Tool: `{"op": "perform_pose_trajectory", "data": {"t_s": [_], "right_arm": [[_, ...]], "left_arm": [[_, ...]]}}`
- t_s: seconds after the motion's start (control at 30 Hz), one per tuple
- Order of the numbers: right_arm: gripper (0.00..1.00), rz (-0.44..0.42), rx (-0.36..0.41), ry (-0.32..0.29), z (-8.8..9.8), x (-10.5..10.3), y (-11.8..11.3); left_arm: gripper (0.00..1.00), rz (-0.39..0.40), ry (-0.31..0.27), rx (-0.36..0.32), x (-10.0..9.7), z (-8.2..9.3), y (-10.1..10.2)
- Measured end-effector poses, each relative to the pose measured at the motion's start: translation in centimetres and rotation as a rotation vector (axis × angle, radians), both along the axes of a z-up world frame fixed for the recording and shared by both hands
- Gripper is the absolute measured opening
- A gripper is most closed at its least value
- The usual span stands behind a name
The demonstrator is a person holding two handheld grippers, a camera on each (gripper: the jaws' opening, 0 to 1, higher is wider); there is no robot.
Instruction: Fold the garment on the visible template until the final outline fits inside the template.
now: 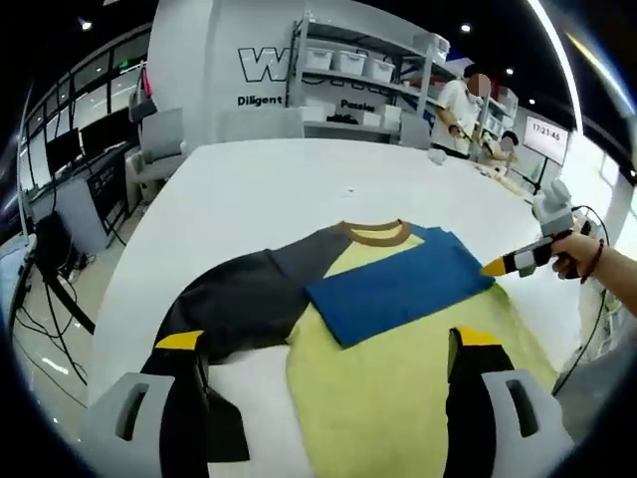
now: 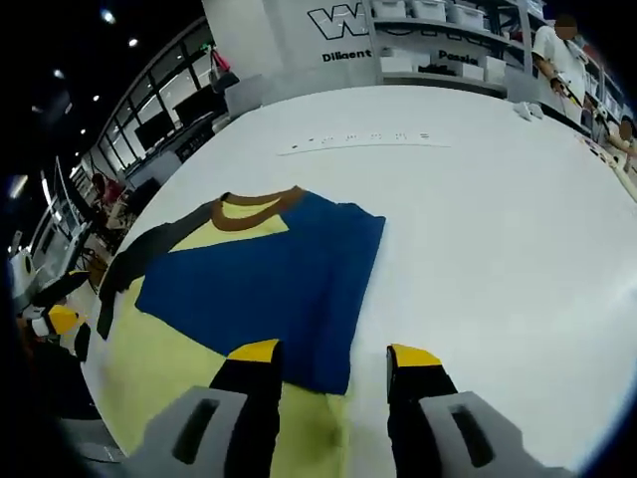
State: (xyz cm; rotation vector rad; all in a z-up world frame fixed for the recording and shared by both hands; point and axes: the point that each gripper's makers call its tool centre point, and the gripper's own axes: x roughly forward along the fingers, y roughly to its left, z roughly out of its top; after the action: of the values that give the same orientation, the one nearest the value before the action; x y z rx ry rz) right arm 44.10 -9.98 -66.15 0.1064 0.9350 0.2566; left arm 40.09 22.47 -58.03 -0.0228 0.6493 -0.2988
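I saw a T-shirt (image 1: 398,358) with a pale yellow body, blue sleeve (image 2: 269,289) folded across, dark grey sleeve (image 1: 239,299) at nine o'clock, brown collar (image 1: 376,235). The table (image 2: 478,199) was white. My grippers' fingertips (image 2: 255,351) were yellow on black.

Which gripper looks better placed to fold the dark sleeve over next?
Probably the left gripper: the dark sleeve still lies spread out just ahead of its open fingers. The right gripper faces the blue sleeve, already folded across the yellow shirt body.
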Motion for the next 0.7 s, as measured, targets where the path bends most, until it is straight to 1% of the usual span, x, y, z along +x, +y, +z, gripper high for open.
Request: {"op": "perform_pose_trajectory", "data": {"t_s": [0.1,0.37,0.53,0.63,0.7], "right_arm": [[0.34,0.005,-0.01,0.009,-0.2,-0.4,0.0],[0.28,0.011,-0.019,0.023,-0.6,-1.6,0.3],[0.18,0.021,-0.037,0.036,-1.0,-1.8,0.3],[0.12,0.011,-0.052,0.036,-1.2,-1.7,-0.1],[0.09,0.012,-0.055,0.037,-1.2,-1.6,-0.2]], "left_arm": [[0.98,0.005,-0.014,-0.006,-0.1,0.6,0.1],[0.97,0.024,-0.013,0.004,-1.0,1.0,1.2],[0.95,0.028,0.002,0.017,-1.5,0.7,1.6],[0.94,0.032,0.005,0.022,-1.8,0.7,1.9],[0.94,0.031,0.003,0.022,-2.0,0.8,2.0]]}}
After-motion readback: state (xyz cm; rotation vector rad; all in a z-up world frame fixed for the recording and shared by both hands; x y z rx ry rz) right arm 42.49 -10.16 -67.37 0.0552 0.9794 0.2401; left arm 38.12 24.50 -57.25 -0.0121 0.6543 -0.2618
